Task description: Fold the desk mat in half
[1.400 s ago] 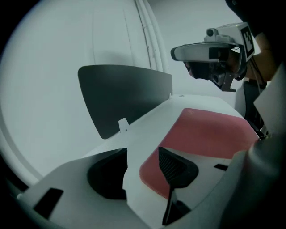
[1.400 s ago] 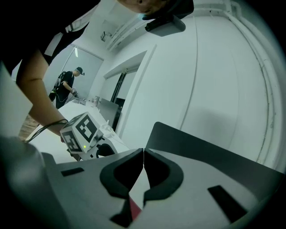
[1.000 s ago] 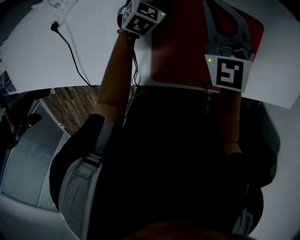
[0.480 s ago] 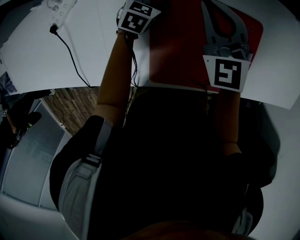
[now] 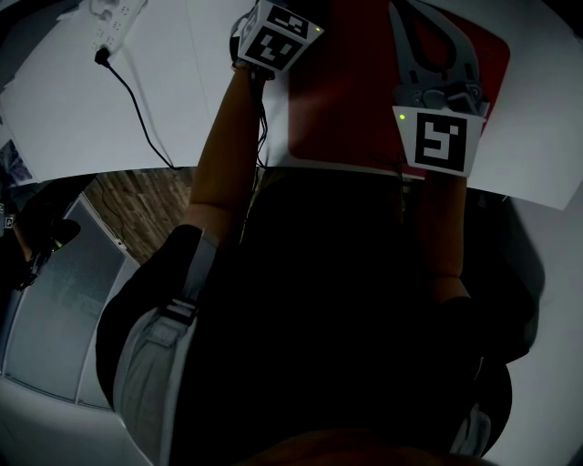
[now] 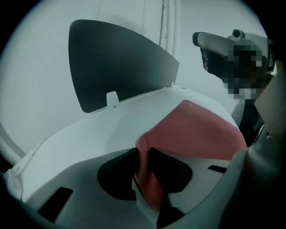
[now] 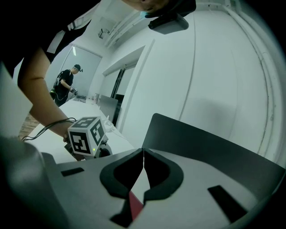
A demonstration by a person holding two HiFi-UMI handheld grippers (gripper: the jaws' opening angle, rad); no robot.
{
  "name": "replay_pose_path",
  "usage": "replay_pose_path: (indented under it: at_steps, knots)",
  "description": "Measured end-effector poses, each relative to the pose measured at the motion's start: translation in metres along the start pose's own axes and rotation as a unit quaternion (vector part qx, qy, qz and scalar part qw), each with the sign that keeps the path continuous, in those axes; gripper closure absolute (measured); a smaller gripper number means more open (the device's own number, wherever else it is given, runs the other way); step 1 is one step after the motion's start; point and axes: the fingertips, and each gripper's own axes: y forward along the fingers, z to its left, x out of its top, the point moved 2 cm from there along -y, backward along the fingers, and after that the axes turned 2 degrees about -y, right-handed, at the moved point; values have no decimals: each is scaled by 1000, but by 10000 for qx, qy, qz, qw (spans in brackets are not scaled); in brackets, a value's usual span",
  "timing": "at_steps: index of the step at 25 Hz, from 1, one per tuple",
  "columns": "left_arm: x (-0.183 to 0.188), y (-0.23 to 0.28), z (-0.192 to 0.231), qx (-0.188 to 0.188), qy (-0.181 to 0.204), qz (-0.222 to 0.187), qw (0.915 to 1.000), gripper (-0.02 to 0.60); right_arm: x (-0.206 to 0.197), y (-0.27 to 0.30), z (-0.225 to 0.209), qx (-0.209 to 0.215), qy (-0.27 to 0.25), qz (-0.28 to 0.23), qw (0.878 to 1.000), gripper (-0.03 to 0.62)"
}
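Red pliant mat [image 6: 196, 129] | left claw [image 6: 144, 153] just closed onto fold | right claw [image 7: 143, 152] seemingly nips edge

A white power strip [image 5: 117, 20] lies on the pale worktop [image 5: 64, 109], its black cable [image 5: 138, 102] trailing toward the edge. Wooden floor [image 5: 146, 205] shows below.

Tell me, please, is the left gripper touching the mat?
Touching. In the left gripper view, the left gripper has just been closing its jaws and pinches the mat by its raised edge.
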Motion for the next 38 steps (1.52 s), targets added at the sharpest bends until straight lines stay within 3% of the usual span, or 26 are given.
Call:
replay_pose_path:
  at_steps: [5, 14, 26, 38]
  knots:
    - [7, -10, -7, 135, 153, -117, 9997, 493, 2, -1, -1, -27, -48, 6, 10000, 563]
    - [25, -36, -28, 1, 309, -469, 9984, 512, 13, -13, -2, -213, -94, 42, 9997, 563]
    - [47, -70, -71, -189, 650, -817, 9944, 512, 31, -69, 6, -847, -222, 199, 9960, 563]
    - [54, -66, -87, -24, 517, -837, 9952, 512, 28, -116, 4, -1379, -354, 280, 9894, 563]
